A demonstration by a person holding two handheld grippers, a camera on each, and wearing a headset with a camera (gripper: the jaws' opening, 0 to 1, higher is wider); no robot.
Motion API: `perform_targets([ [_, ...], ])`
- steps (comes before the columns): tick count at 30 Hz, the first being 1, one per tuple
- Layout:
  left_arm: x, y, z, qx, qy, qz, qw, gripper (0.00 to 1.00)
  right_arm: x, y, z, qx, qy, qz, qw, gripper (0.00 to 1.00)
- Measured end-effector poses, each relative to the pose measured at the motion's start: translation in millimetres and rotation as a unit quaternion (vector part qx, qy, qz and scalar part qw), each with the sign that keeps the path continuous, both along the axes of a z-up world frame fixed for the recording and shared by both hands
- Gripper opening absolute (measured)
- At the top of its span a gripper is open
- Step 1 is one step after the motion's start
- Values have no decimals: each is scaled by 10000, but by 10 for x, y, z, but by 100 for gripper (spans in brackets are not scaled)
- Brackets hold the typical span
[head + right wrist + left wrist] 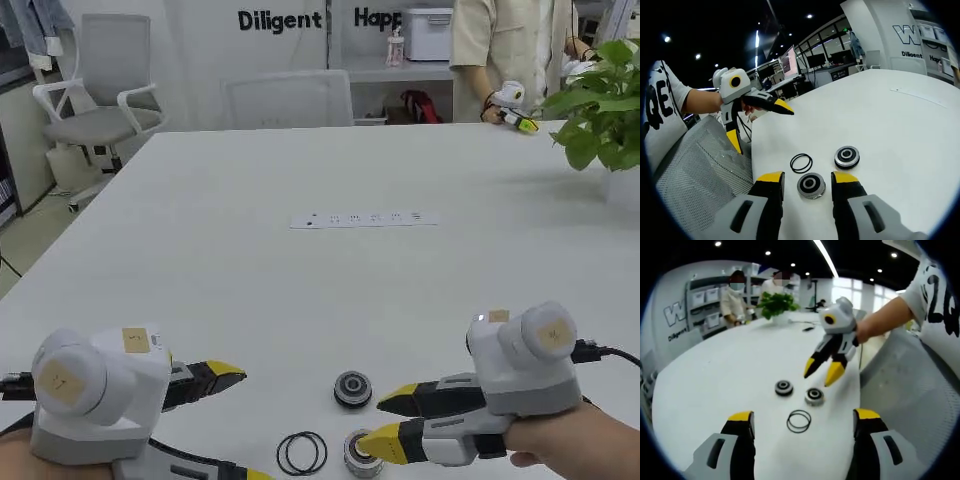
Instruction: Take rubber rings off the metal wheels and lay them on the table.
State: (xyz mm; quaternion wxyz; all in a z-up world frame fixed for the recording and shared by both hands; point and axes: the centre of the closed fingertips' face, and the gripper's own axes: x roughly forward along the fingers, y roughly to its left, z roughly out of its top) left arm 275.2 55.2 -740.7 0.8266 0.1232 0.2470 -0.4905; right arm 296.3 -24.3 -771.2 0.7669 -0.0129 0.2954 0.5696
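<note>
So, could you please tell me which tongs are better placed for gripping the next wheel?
The right tongs, open, flank the nearer metal wheel; the left tongs, also open, face the loose rubber rings instead.

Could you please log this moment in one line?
left gripper open | right gripper open at near metal wheel | rubber rings on table

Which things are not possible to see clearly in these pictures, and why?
Near wheel: head view, right gripper tip covers part of it.
Left gripper: head view, bottom edge cuts its lower jaw.
Far wheel: rubber on or off, too small to tell.
White strip: head view, markings too small.
</note>
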Motion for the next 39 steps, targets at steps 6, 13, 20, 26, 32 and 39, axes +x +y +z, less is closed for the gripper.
perform_targets([
  [6,36,-36,-9,-11,15,-12,10000,81,-41,-49,-54,-84,3,14,10000,34],
  [13,67,-98,-36,-15,46,-55,10000,80,-67,-77,-116,-143,26,19,9999,34],
  [20,76,-138,-78,13,101,-98,9999,78,-94,-98,-196,-208,66,44,9998,33],
  [26,99,-185,-111,22,139,-126,9998,77,-132,-79,-245,-249,96,101,9996,32],
  [32,100,-247,-148,34,162,-191,9997,74,-178,-71,-316,-332,115,170,9992,31],
  [39,105,-316,-200,39,252,-234,9994,71,-187,-60,-353,-356,108,176,9992,30],
])
